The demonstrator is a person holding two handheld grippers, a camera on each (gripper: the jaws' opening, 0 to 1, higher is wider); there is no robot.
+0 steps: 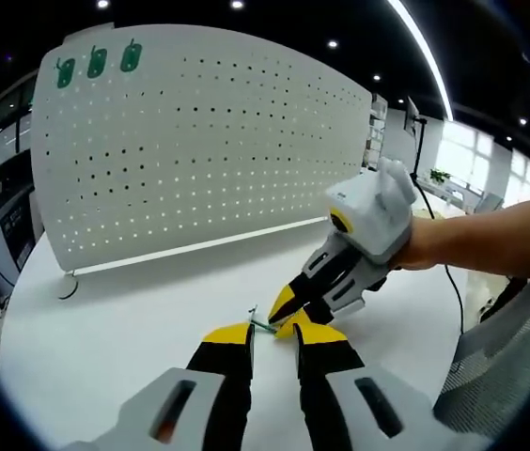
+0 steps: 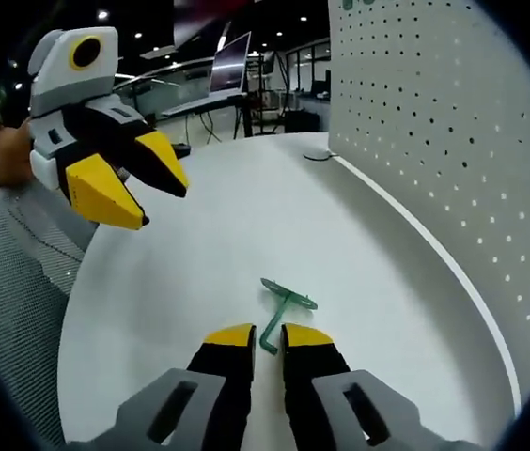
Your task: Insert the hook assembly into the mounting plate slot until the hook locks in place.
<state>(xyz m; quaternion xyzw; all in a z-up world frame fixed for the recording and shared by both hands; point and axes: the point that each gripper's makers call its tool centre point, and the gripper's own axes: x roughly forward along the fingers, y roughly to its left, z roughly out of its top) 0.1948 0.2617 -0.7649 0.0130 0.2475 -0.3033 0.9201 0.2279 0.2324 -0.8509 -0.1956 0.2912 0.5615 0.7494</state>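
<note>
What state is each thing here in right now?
Green hook: lying on the table, its stem between the right gripper fingers.
Right gripper: nearly closed around the hook.
Left gripper: slightly open, holding nothing.
Pegboard: upright, three green hooks already mounted.

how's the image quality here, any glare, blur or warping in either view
Left gripper view: fisheye bows the white perforated pegboard; ceiling strip light blows out, and the white round table stays evenly lit. Right gripper view: the small green metal hook is sharp with a faint shadow; the left gripper looks slightly soft, and the background is dim.
</note>
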